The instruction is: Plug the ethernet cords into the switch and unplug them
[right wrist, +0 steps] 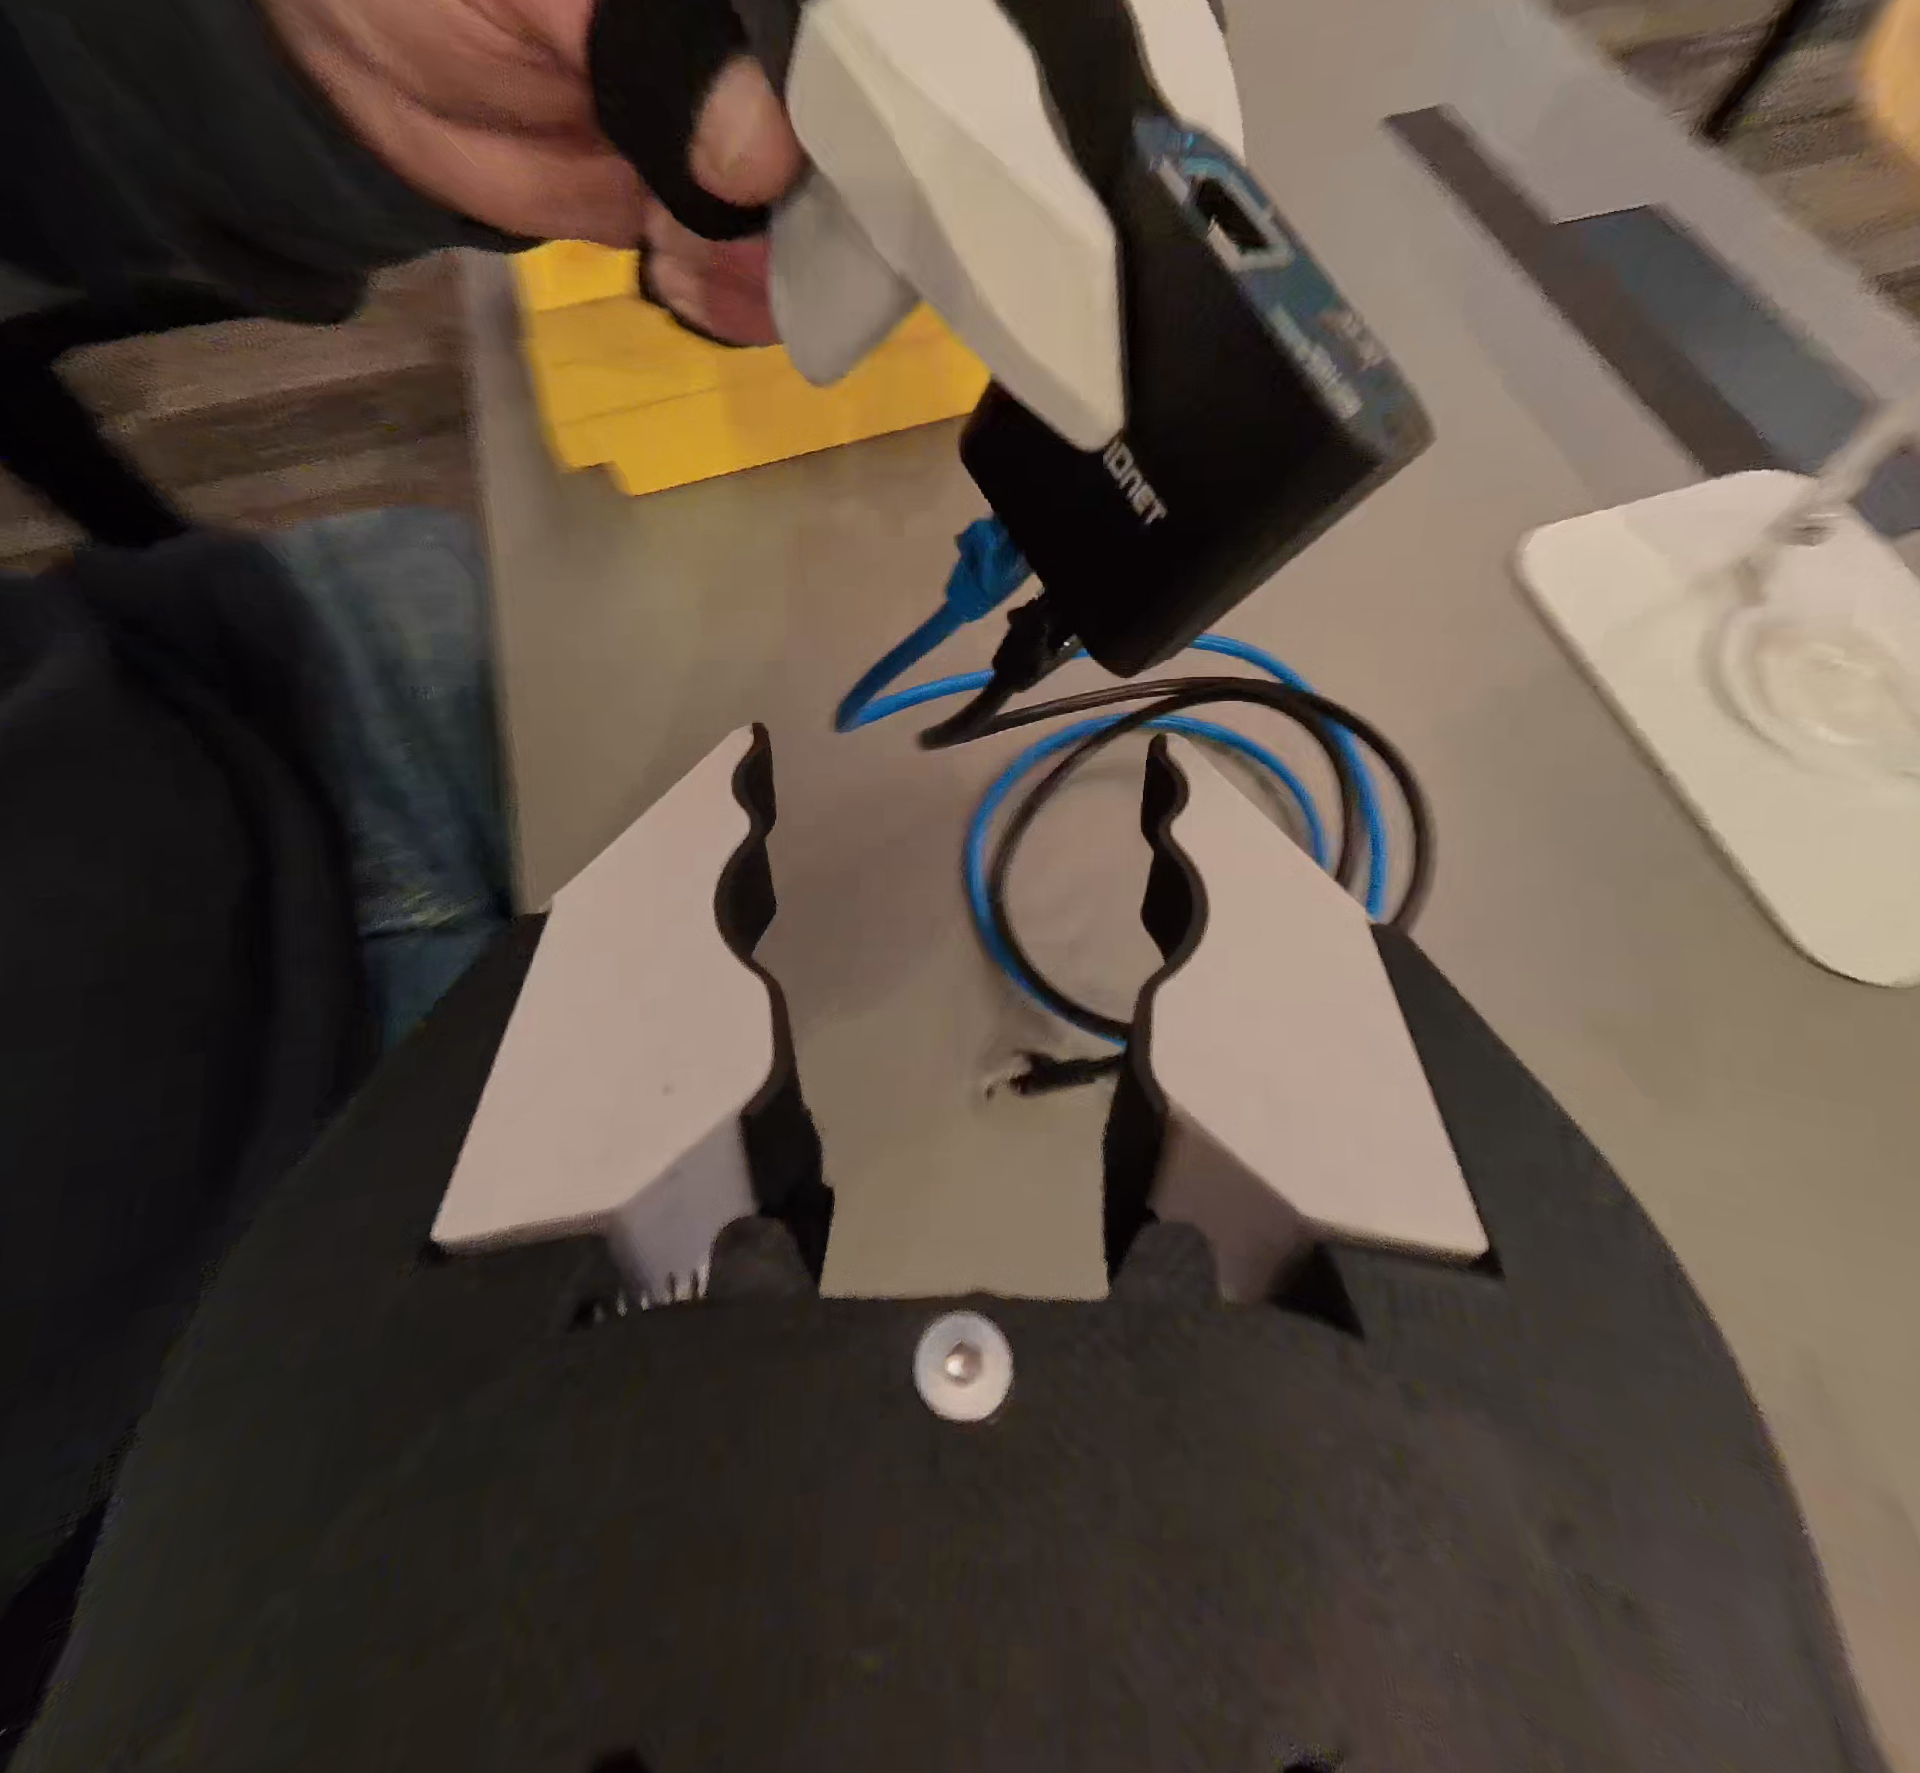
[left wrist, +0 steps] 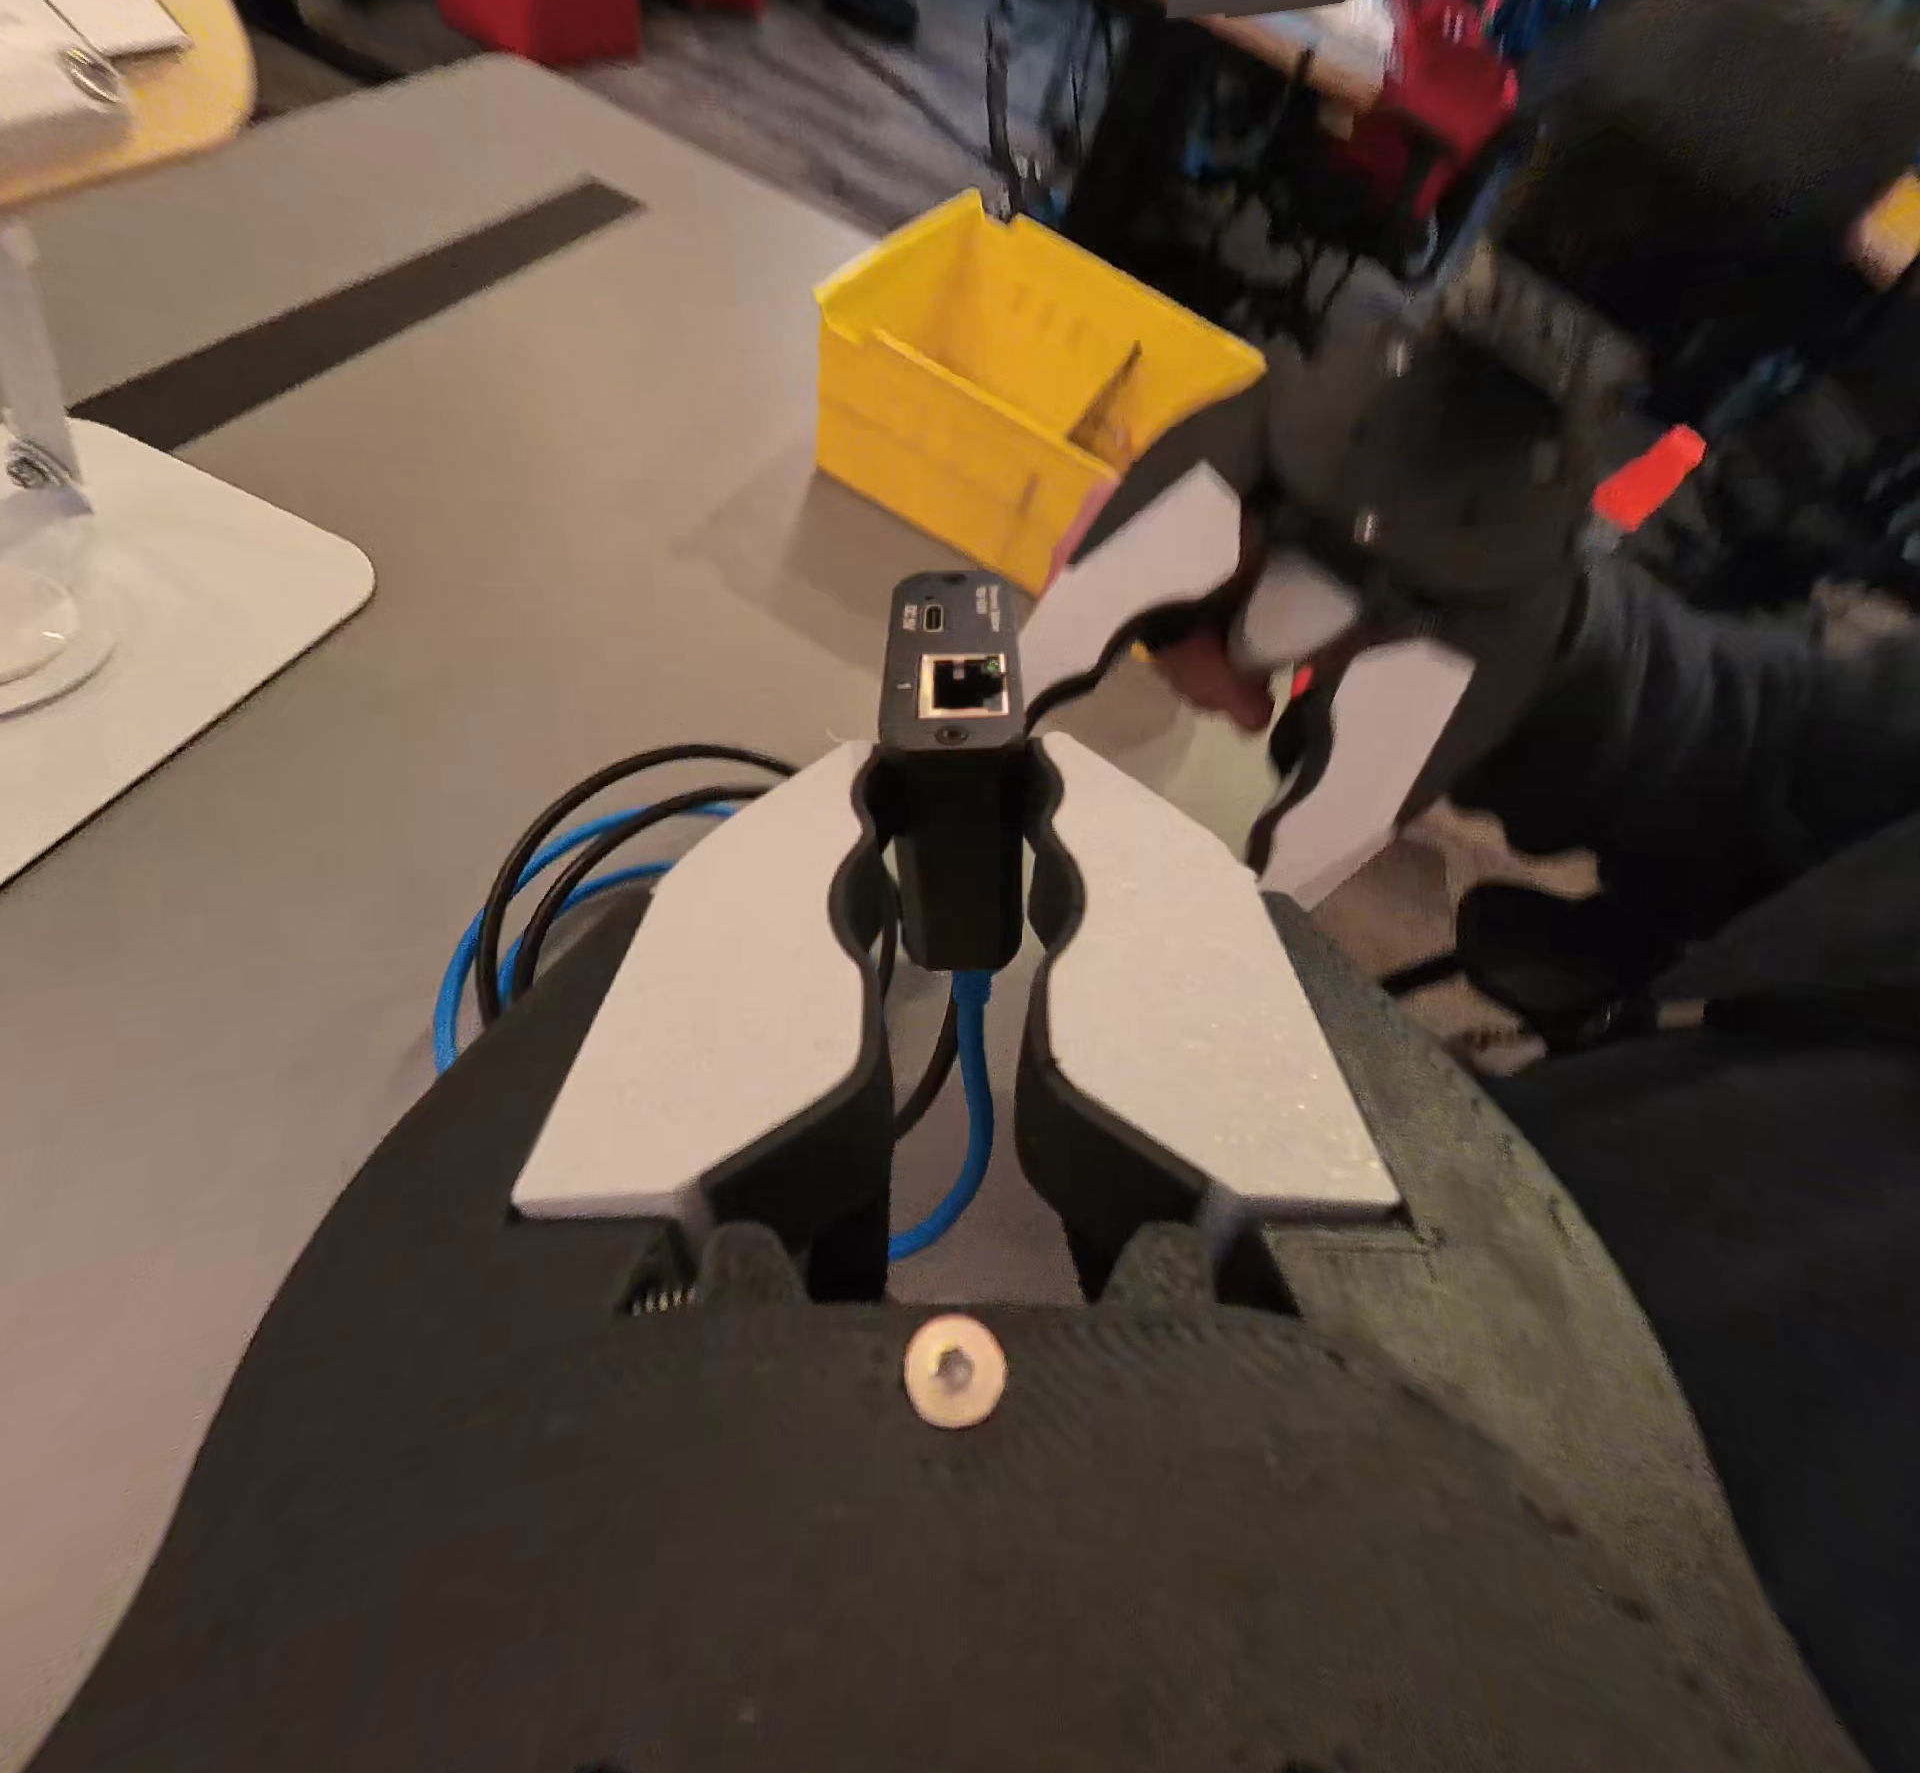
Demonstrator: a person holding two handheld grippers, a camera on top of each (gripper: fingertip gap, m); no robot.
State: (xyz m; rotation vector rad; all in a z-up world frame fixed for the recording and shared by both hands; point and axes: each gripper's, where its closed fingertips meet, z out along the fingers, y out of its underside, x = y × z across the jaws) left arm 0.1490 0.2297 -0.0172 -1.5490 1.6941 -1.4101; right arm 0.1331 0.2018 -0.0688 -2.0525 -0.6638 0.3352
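The left gripper [left wrist: 951, 767] is clamped on the black switch [left wrist: 951, 684], holding it lifted above the grey counter [left wrist: 520, 601] with one empty port facing away. A blue ethernet cord [left wrist: 971, 1100] and a black cord [right wrist: 1195, 695] are plugged into the switch's near end and hang down to loose coils on the counter. The right gripper [right wrist: 956, 767] stands open and empty, low over the coils. A yellow bin [left wrist: 997, 393] sits farther back, and a white stand base [right wrist: 1714, 684] lies off to one side.
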